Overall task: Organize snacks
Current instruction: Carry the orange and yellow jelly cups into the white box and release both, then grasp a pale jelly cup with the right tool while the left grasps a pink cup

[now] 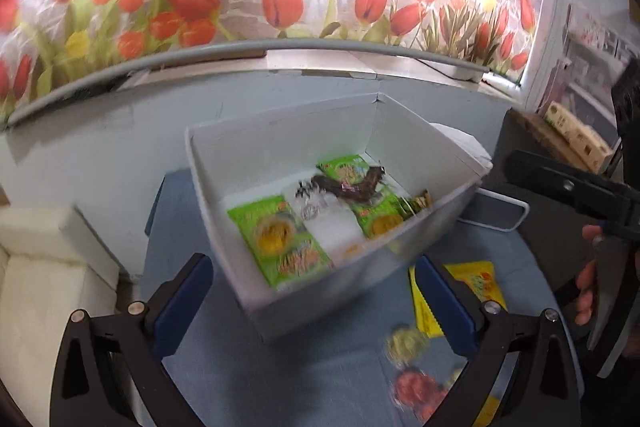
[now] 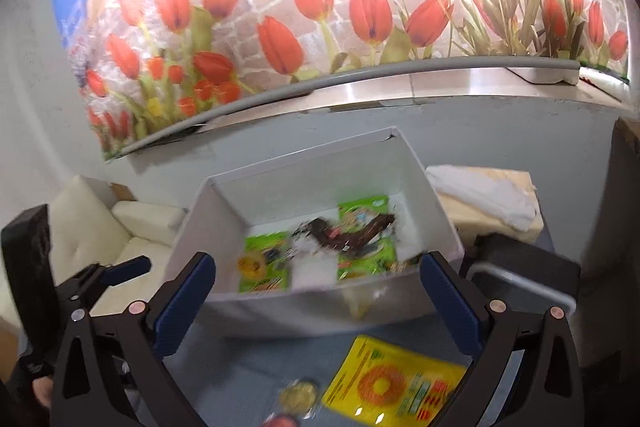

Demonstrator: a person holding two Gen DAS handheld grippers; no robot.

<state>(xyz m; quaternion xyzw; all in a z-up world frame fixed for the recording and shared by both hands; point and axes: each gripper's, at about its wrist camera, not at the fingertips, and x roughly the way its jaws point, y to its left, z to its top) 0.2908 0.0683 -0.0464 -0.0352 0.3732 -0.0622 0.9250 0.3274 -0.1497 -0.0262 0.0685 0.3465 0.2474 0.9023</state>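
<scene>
A white box (image 1: 256, 283) stands on the blue table and holds green snack packets (image 1: 280, 243), a clear packet and a dark brown wrapper (image 1: 348, 185). It also shows in the right wrist view (image 2: 280, 311). My left gripper (image 1: 316, 283) is open and empty, its jaws wide just before the box's near wall. My right gripper (image 2: 316, 291) is open and empty, also just in front of the box. A yellow snack packet (image 2: 396, 383) lies on the table below it, next to a small round gold snack (image 2: 300, 397). The yellow packet (image 1: 480, 279) lies right of the box in the left view.
A cream sofa (image 1: 44, 267) stands at the left. A tulip mural covers the wall behind a grey ledge (image 1: 320, 63). A white towel on a beige box (image 2: 484, 199) sits right of the white box. More small snacks (image 1: 416, 387) lie near the table's front.
</scene>
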